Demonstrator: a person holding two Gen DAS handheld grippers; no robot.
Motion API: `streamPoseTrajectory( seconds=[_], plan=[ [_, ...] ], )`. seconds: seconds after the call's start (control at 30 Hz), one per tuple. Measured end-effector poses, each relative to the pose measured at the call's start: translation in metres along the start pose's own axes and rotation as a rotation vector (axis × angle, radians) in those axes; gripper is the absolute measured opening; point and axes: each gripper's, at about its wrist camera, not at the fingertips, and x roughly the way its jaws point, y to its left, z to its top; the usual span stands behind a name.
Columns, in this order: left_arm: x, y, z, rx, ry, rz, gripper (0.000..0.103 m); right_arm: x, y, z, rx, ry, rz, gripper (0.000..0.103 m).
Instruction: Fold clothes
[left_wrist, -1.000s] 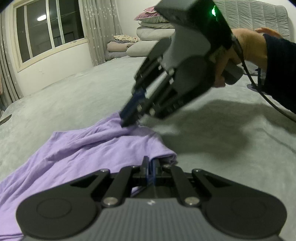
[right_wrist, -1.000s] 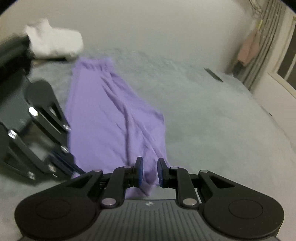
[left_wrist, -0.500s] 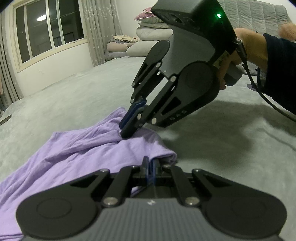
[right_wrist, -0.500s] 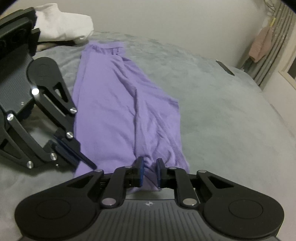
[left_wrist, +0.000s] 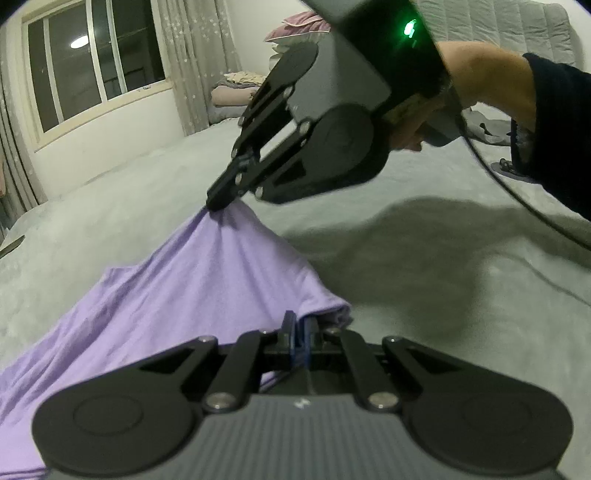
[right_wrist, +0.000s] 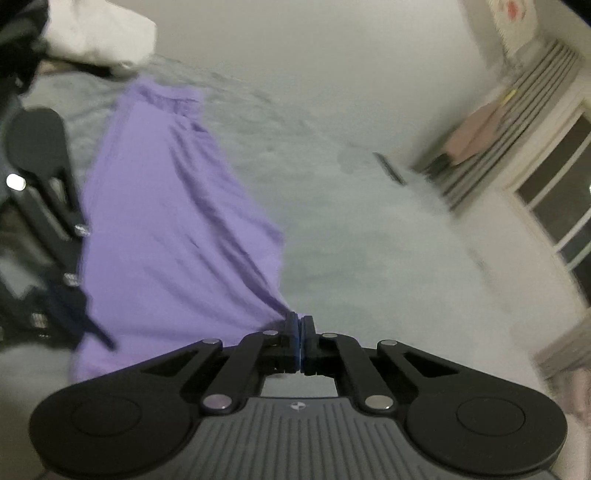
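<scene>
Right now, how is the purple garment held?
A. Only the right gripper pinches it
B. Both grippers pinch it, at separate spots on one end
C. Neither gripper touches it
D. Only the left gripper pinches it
B: the left gripper is shut on one corner of the purple garment, and the right gripper is shut on a bunched corner beside it, jaws closed.

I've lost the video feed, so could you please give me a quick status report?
Left gripper shut on purple cotton garment. Right gripper shut on another corner, lifting it off grey carpet. Nothing in the way.
</scene>
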Motion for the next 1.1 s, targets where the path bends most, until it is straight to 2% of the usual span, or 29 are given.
streamPoseTrajectory(
  seconds=[0.13,0.2,0.27,0.33,0.4,0.57,0.73,0.8,0.97,1.1],
  plan=[
    [0.0,-0.001,0.0,0.004,-0.001,-0.004,0.001,0.015,0.006,-0.006,-0.043,0.031,-0.034,0.0],
    [0.0,-0.003,0.0,0.009,-0.002,-0.004,0.001,0.017,0.003,-0.009,-0.023,0.013,-0.048,0.0],
    [0.0,-0.004,0.0,0.015,-0.003,-0.006,0.001,0.018,-0.001,-0.012,0.007,-0.009,-0.049,0.0],
    [-0.001,-0.006,-0.001,0.018,-0.003,-0.008,0.001,0.022,-0.001,-0.019,0.02,0.004,-0.021,0.0],
    [-0.002,-0.006,-0.001,0.022,-0.003,-0.01,0.001,0.025,-0.004,-0.026,0.053,0.02,0.03,0.0],
    [-0.002,-0.004,0.001,0.033,-0.004,-0.014,0.001,0.012,-0.028,-0.042,0.203,-0.015,-0.019,0.001],
    [-0.003,-0.001,0.0,0.03,-0.005,-0.015,0.001,0.001,-0.038,-0.048,0.265,-0.021,0.079,0.002],
    [-0.003,-0.002,0.0,0.032,-0.006,-0.013,0.001,-0.002,-0.043,-0.05,0.308,-0.025,0.133,0.007],
    [-0.005,-0.001,0.004,0.026,-0.014,-0.027,0.002,0.001,-0.037,-0.054,0.33,-0.023,0.238,0.009],
    [-0.008,0.002,0.006,0.012,-0.017,-0.033,0.005,-0.005,-0.035,-0.054,0.307,-0.016,0.235,0.009]
  ],
)
